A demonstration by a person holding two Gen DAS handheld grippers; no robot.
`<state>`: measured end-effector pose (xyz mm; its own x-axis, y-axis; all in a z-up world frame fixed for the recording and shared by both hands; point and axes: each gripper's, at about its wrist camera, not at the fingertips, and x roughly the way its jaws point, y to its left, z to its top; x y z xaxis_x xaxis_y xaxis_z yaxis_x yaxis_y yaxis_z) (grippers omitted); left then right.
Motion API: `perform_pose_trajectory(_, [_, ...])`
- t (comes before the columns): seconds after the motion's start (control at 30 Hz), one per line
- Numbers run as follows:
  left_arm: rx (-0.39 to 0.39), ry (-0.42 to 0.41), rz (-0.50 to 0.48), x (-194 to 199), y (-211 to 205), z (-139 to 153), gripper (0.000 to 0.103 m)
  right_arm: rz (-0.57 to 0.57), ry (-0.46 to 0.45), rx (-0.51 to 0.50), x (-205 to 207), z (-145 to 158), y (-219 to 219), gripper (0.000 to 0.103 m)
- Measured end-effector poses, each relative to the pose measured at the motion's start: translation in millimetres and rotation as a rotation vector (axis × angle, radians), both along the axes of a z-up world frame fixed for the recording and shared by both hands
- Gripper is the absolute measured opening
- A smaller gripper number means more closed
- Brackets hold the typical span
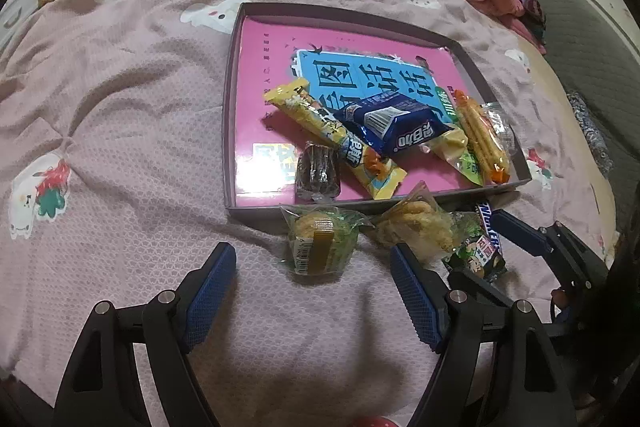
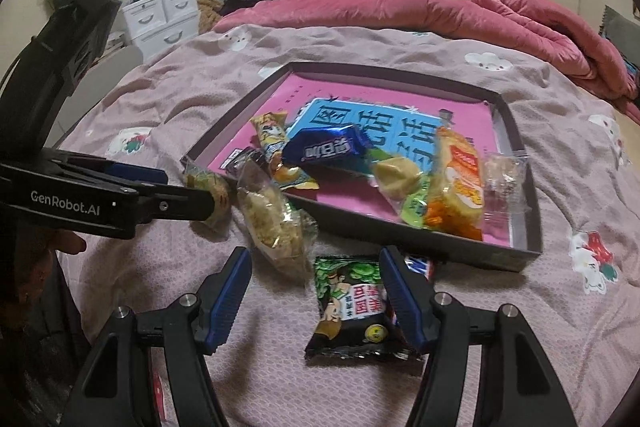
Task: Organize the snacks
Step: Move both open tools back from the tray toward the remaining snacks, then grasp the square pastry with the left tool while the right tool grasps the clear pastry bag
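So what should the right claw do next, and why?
Probably ease down and close on the black-and-green packet: it lies on the bedspread outside the tray, between the right claw's open fingers, not yet gripped.

The pink bedspread (image 1: 120, 99) bears white cartoon animals, the tray (image 1: 230, 107) is grey outside and magenta inside, and a navy packet (image 1: 396, 127) lies near its middle.

Left gripper (image 1: 312, 259) jaws apart, right gripper (image 2: 316, 267) likewise (both angled downward)
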<state>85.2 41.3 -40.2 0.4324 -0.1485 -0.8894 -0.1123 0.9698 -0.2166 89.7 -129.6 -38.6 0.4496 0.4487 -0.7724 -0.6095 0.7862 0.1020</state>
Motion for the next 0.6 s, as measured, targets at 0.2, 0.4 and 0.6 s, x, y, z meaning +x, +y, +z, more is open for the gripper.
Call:
perform_pose_trajectory(0.2, [-0.013, 0.025, 0.019, 2.2, 4.1, -11.2, 0.08, 0.025, 0.009, -0.005, 4.4, -7.3, 7.5, 0.066])
perform_pose_trajectory(0.4, [-0.022, 0.034, 0.027, 4.6, 6.5, -14.8, 0.08, 0.062, 0.016, -0.006, 8.9, -13.4, 19.0, 0.066])
perform_pose_trajectory(0.6, [-0.029, 0.039, 0.034, 7.3, 8.5, -16.9, 0.08, 0.096, 0.024, 0.003, 11.1, -20.9, 31.7, 0.066])
